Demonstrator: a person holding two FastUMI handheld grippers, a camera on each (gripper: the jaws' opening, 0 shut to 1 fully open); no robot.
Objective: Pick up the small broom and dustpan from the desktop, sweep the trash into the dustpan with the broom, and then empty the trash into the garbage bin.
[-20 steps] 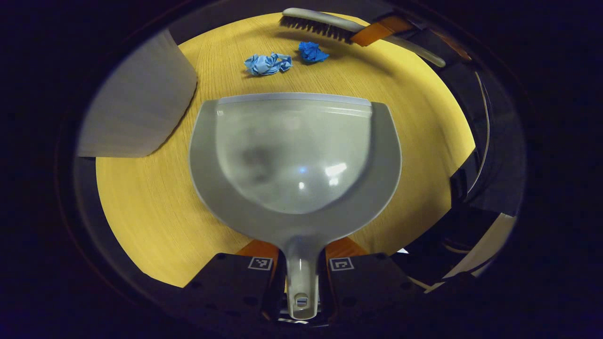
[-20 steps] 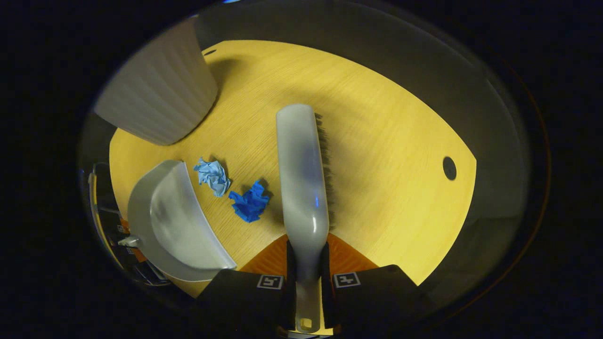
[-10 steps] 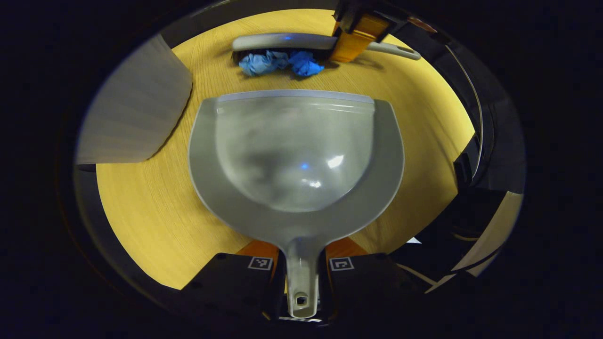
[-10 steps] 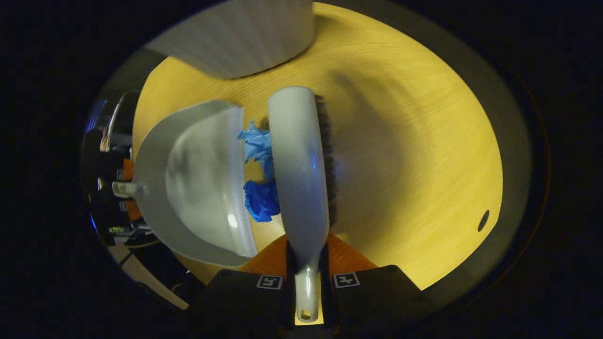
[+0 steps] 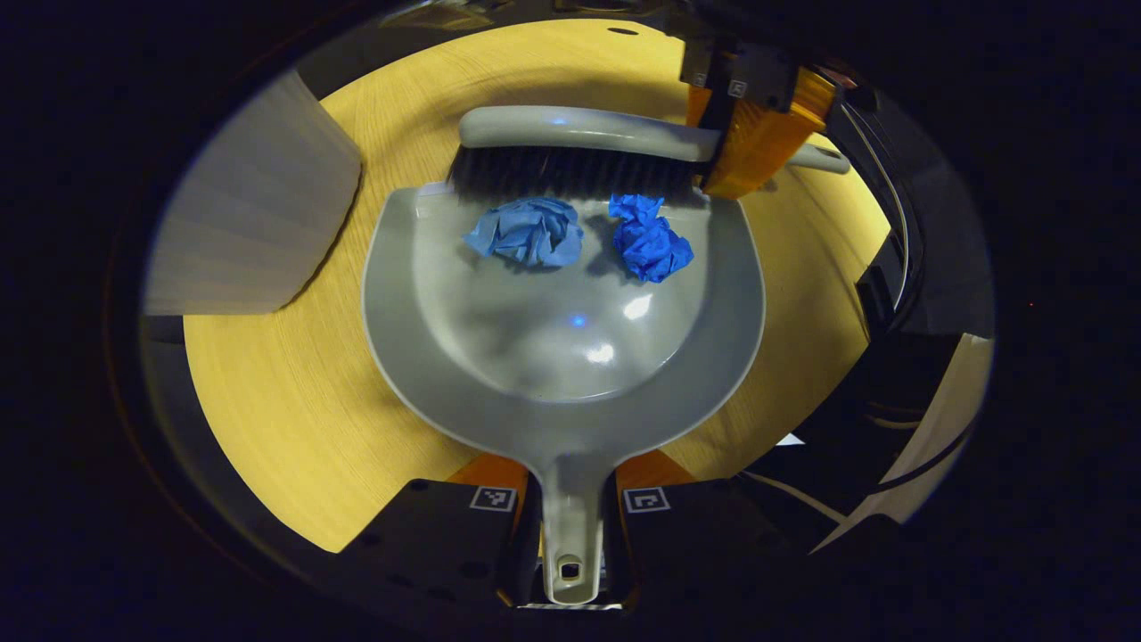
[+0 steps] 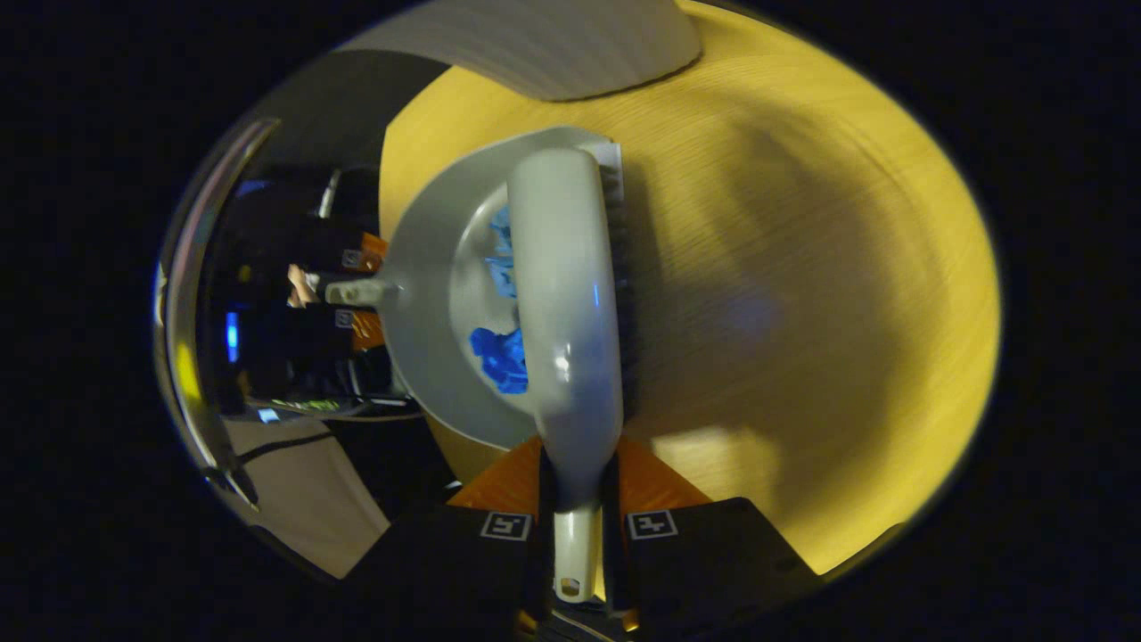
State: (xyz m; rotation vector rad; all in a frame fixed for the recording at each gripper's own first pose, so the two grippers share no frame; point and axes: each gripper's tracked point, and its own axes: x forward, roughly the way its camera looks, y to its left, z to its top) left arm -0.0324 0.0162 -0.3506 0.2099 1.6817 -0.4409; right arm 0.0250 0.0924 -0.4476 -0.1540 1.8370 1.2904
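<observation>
Left gripper view: left gripper (image 5: 570, 499) clamped on handle of grey plastic dustpan (image 5: 563, 357), pan flat on yellow wooden desktop (image 5: 267, 392). Pale blue crumpled paper wad (image 5: 526, 232) and dark blue crumpled paper wad (image 5: 651, 248) sit inside pan, near lip. Grey broom with black bristles (image 5: 579, 152) at lip. Grey ribbed garbage bin (image 5: 258, 223) beside pan.

Right gripper view: right gripper (image 6: 578, 526) clamped on broom handle. Advice: push wads deeper, tilt pan back before lifting.

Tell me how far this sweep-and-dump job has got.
Done: both paper wads lie inside the dustpan. In hand: left gripper grips the dustpan handle, right gripper the broom, bristles at the pan's lip. Left: emptying into the garbage bin.
</observation>
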